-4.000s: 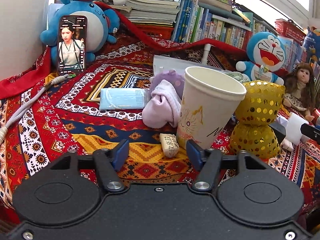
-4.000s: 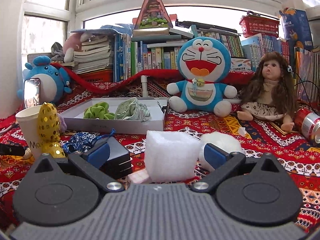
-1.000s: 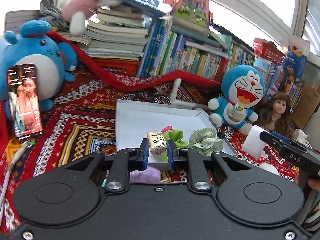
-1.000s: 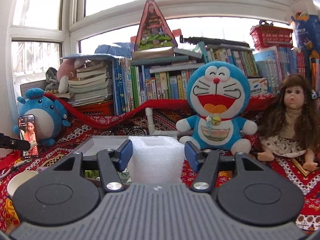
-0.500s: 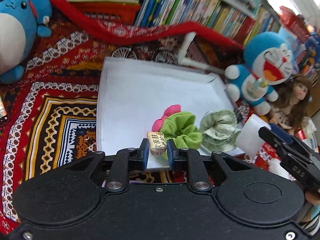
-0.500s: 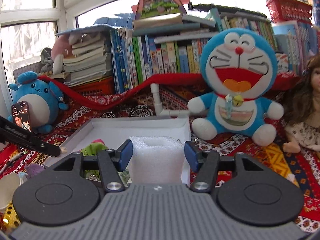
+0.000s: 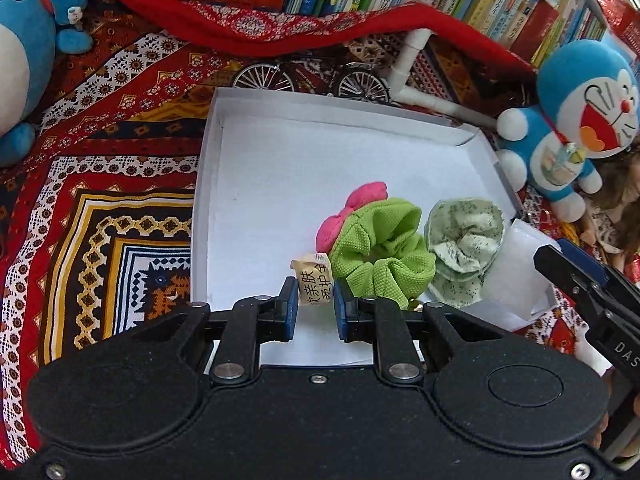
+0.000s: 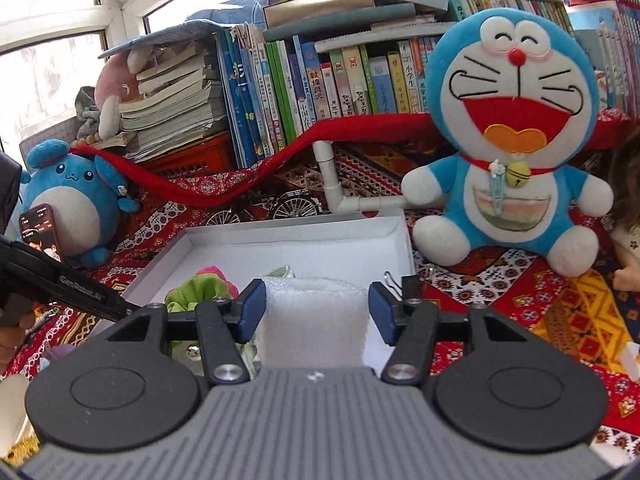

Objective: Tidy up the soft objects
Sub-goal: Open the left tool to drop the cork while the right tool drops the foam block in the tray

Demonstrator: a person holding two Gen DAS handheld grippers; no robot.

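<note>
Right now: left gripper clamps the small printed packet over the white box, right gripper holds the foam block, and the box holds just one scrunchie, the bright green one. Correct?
One thing is off: the count. The left wrist view shows two scrunchies in the white box, the bright green scrunchie and a pale floral scrunchie, plus a pink fabric piece. The left gripper does clamp the printed packet and the right gripper does hold the foam block.

A shallow box (image 7: 208, 184) lies on a patterned cloth (image 7: 100, 240), with three scrunchies (image 7: 380, 252) bunched in its near right part. Behind it runs a row of books (image 8: 320, 80); one plush toy (image 7: 24, 52) sits far left, another (image 7: 576, 120) to its right.
</note>
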